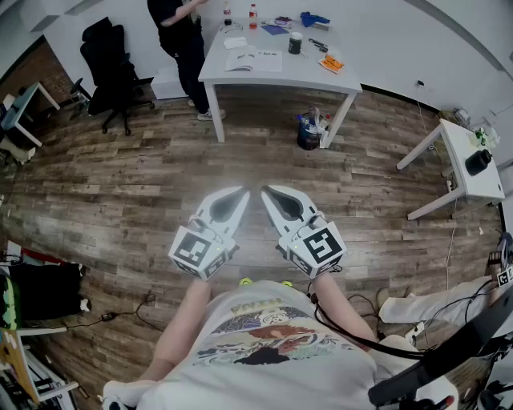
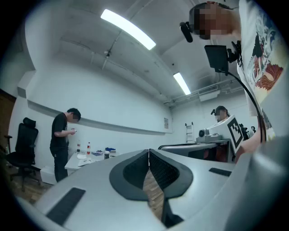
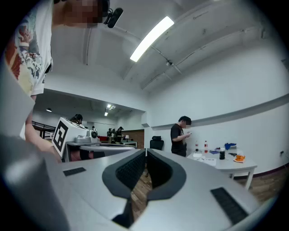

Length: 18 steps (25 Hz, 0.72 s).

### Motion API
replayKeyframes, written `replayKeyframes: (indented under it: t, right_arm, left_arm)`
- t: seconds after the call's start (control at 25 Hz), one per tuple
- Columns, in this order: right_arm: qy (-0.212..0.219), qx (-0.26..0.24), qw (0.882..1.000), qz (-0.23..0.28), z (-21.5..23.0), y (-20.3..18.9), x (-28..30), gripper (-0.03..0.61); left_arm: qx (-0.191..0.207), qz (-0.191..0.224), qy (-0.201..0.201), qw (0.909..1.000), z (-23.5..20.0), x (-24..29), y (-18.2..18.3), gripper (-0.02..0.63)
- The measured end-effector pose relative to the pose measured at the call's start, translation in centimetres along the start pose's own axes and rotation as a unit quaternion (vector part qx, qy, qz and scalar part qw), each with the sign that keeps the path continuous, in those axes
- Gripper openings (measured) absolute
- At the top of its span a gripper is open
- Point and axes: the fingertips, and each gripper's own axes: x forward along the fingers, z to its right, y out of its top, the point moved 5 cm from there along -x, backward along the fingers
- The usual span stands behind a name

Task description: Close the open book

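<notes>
Both left claw [image 1: 241, 192] and right claw [image 1: 266, 192] are closed, empty, with open book [image 1: 255, 60] across the floor [image 1: 160, 160].

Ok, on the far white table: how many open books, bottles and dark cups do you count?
open book: 1
bottles: 2
dark cup: 1
Total: 4

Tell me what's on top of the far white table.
An open book, two bottles, a dark cup, a blue item and an orange item. Nothing covers the tabletop; smaller things are too small to name.
</notes>
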Motion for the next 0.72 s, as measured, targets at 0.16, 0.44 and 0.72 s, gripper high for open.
replayKeyframes:
  t: [0.16,0.44,0.72]
  right_arm:
    - [0.005,-0.003,1.000,0.000,-0.3,0.0,0.2,0.021]
    - [0.017,0.003,1.000,0.005,-1.1,0.0,0.8,0.022]
    - [0.011,0.007,1.000,0.003,-1.3,0.1,1.6,0.023]
  left_arm:
    - [0.000,0.002,0.000,1.0000,0.0,-0.1,0.0,0.014]
    - [0.005,0.004,-0.003,1.0000,-0.1,-0.6,0.4,0.014]
    - [0.000,0.006,-0.004,1.0000,-1.2,-1.1,0.5,0.014]
